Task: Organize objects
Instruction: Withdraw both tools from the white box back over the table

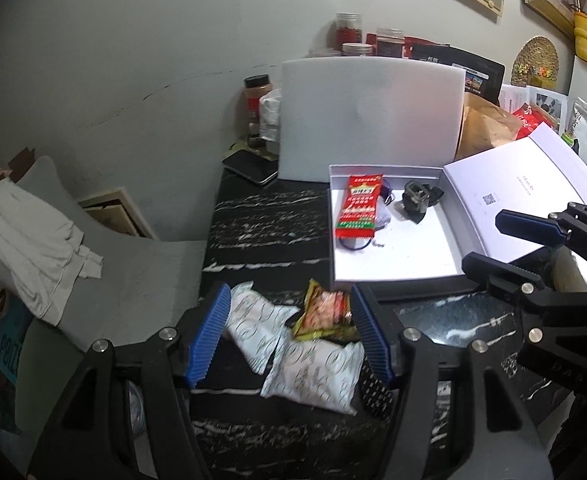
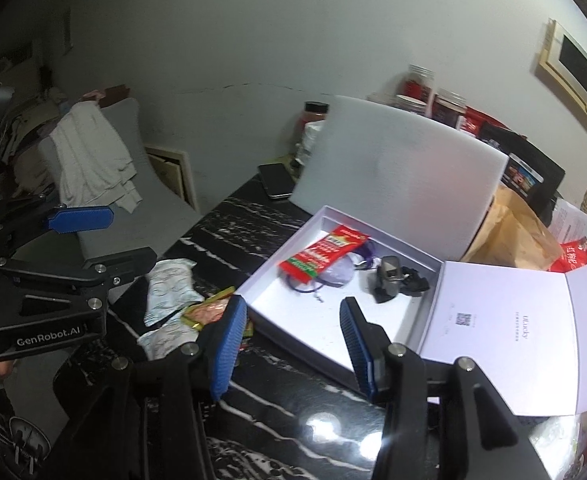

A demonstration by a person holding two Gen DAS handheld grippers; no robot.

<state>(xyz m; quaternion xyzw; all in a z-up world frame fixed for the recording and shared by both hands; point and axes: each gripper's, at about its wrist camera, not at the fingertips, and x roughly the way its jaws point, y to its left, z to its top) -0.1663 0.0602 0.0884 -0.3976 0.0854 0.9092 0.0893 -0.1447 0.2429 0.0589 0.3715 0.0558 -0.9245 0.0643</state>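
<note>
Hovering my left hand-held gripper, jaws apart and empty, above white sachets on the bench; right hand-held gripper likewise parted, empty, near the white box.

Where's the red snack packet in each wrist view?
Left wrist: red snack packet lies right of centre, at the left end of the open white box.
Right wrist: packet sits at centre, near the box's far corner.
Shared landmark: white foam board behind the box.

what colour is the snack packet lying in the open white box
Red, with green trim and yellow print: the snack packet in the white box, clearest in the left wrist view.
</note>
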